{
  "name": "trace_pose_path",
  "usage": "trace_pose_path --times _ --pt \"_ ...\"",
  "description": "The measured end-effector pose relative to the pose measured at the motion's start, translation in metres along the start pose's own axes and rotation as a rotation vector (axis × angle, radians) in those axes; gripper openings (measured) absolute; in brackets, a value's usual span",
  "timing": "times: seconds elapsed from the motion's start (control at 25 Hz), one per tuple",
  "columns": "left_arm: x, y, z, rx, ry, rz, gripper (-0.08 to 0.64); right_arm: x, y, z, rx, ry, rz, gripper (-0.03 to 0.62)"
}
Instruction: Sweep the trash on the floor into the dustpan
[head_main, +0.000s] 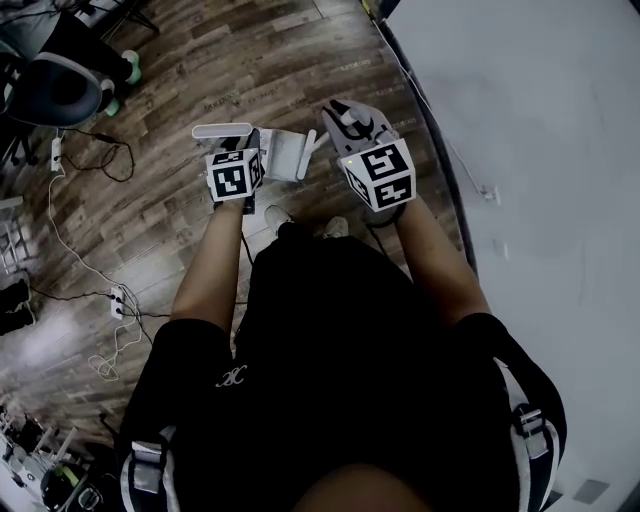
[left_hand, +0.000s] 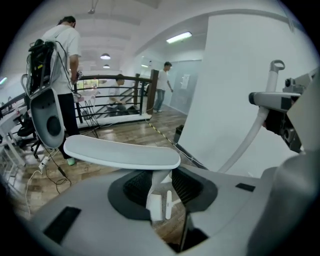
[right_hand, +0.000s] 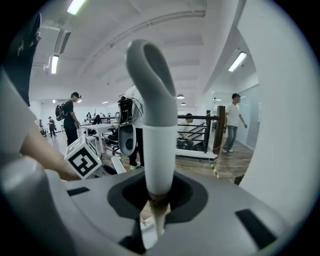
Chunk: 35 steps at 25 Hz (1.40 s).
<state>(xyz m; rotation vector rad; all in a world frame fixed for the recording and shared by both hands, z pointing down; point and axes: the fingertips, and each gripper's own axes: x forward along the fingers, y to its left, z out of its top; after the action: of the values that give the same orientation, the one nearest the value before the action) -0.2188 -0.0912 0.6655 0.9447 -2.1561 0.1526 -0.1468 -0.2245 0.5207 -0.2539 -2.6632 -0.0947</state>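
Two grips: left tongs (left_hand: 159, 202) clamp flat dustpan handle (left_hand: 122, 152); right tongs (right_hand: 152, 215), tubular broom handle (right_hand: 157, 140).

No legible text, brand or number found. Left marker cube (head_main: 235, 175) and right marker cube (head_main: 380, 176) bear only black-and-white square patterns. Sleeve emblem (head_main: 232, 377), well behind the jaws, is unreadable.

Head view downward; gripper views level, close.
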Motion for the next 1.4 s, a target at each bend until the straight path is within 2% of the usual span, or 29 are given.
trace_pose_path --times 0.12,0.24,0.44,0.68,0.88,1.2,1.4 --pt "-0.014 0.006 0.024 -0.023 -0.038 0.043 0.123 -0.022 -0.007 0.012 -0.009 -0.031 -0.017 0.067" --pt "-0.033 -0.004 0.048 -0.029 -0.088 0.047 0.121 -0.047 -0.019 0.018 -0.018 -0.040 -0.039 0.067" --pt "-0.055 -0.029 0.096 0.023 -0.196 0.047 0.115 -0.086 -0.064 0.025 0.006 -0.076 -0.137 0.067" --pt "-0.087 -0.062 0.142 0.078 -0.291 0.038 0.104 -0.131 -0.111 0.039 0.087 -0.114 -0.247 0.067" --pt "-0.104 -0.093 0.158 0.146 -0.340 0.010 0.097 -0.155 -0.131 0.040 0.140 -0.150 -0.304 0.067" --pt "-0.132 -0.131 0.191 0.188 -0.444 -0.030 0.097 -0.179 -0.142 0.055 0.161 -0.210 -0.347 0.067" --pt "-0.138 -0.145 0.193 0.212 -0.457 -0.038 0.097 -0.194 -0.143 0.054 0.163 -0.222 -0.355 0.067"
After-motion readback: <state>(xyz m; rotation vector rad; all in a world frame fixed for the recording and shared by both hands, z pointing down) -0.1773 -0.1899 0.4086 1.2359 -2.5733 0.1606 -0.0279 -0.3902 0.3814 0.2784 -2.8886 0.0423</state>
